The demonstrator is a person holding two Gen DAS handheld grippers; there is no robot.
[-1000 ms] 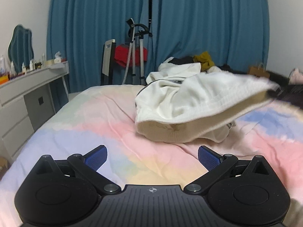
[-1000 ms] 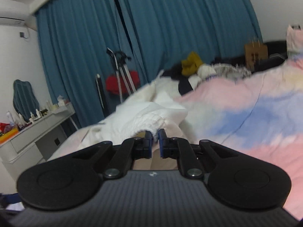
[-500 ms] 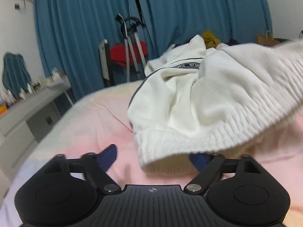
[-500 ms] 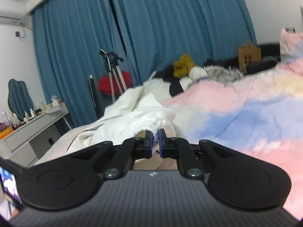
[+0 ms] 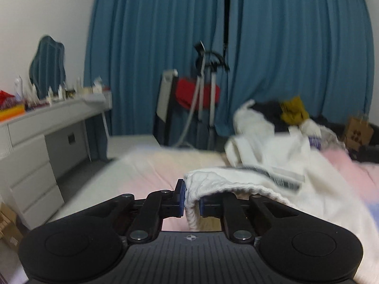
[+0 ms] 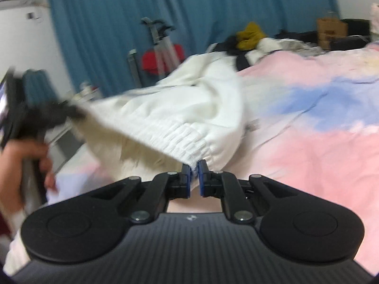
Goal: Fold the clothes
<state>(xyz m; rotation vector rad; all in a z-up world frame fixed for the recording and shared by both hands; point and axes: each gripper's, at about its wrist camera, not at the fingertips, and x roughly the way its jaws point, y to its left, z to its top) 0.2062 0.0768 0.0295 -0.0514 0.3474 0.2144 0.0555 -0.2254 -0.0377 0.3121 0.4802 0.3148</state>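
Observation:
A white knit garment (image 5: 272, 165) with a ribbed elastic hem lies on the pastel bedspread (image 6: 319, 142). My left gripper (image 5: 191, 201) is shut on one end of the ribbed hem. My right gripper (image 6: 194, 177) is shut on the other end of the hem of the garment (image 6: 189, 113). The hem stretches between them, lifted off the bed. The left gripper also shows in the right wrist view (image 6: 42, 116), blurred, held in a hand at the left.
A heap of other clothes (image 5: 291, 116) lies at the far side of the bed. A grey dresser (image 5: 35, 146) with bottles stands to the left. A chair with a red item (image 5: 189, 92) and a stand are before the blue curtains (image 5: 284, 47). A paper bag (image 5: 358, 133) sits far right.
My left gripper was open and has shut on the white garment's hem. Both grippers have drawn apart, pulling the hem taut and lifting it.

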